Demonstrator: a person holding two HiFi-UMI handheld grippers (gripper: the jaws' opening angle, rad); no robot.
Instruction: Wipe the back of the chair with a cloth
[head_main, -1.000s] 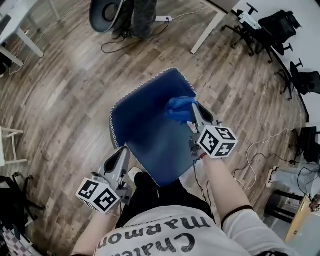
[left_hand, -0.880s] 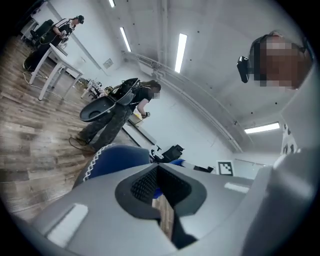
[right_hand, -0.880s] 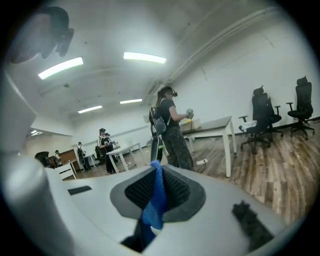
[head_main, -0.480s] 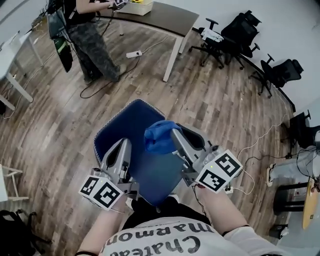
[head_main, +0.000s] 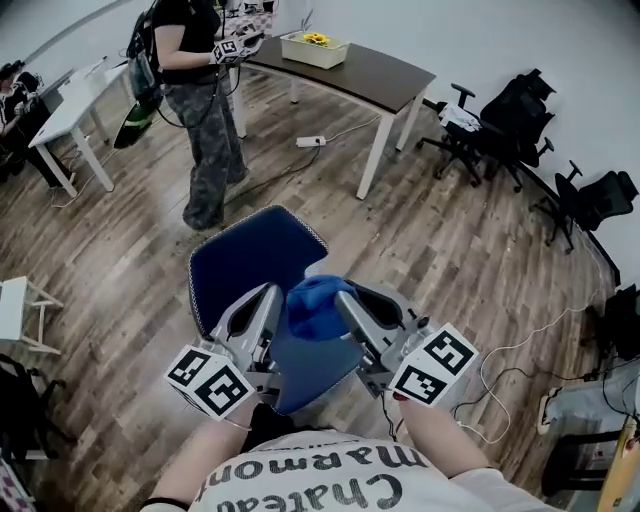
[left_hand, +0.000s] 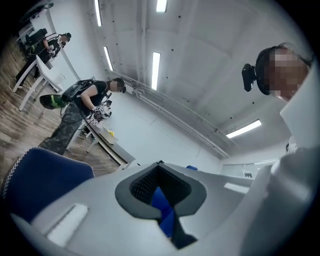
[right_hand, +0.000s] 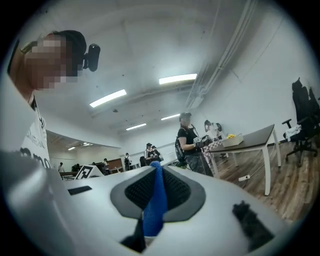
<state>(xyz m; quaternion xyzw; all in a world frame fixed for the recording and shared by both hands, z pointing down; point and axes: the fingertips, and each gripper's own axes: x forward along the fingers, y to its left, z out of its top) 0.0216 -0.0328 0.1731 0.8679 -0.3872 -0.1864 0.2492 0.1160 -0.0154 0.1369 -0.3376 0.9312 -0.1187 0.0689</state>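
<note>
The blue chair (head_main: 245, 262), edged in white stitching, stands right in front of me in the head view; its edge also shows at lower left in the left gripper view as the blue chair (left_hand: 37, 175). My right gripper (head_main: 343, 300) is shut on a bunched blue cloth (head_main: 314, 304), held above the chair's near part; the cloth (right_hand: 156, 200) sticks up between the pads. Just left of the cloth, my left gripper (head_main: 268, 296) points upward with its jaws shut. Only a sliver of blue shows through the slit under its pads.
A person (head_main: 200, 110) stands beyond the chair beside a dark table (head_main: 365, 70) bearing a tray of yellow flowers (head_main: 315, 45). Black office chairs (head_main: 500, 120) line the right wall. A white desk (head_main: 70, 115) is at left. A power strip (head_main: 308, 141) and cables lie on the wood floor.
Both grippers have risen and drawn together. The cloth has lifted off the chair's surface, and the left gripper has come up from the chair's side to just beside the cloth. The head view has tilted up.
</note>
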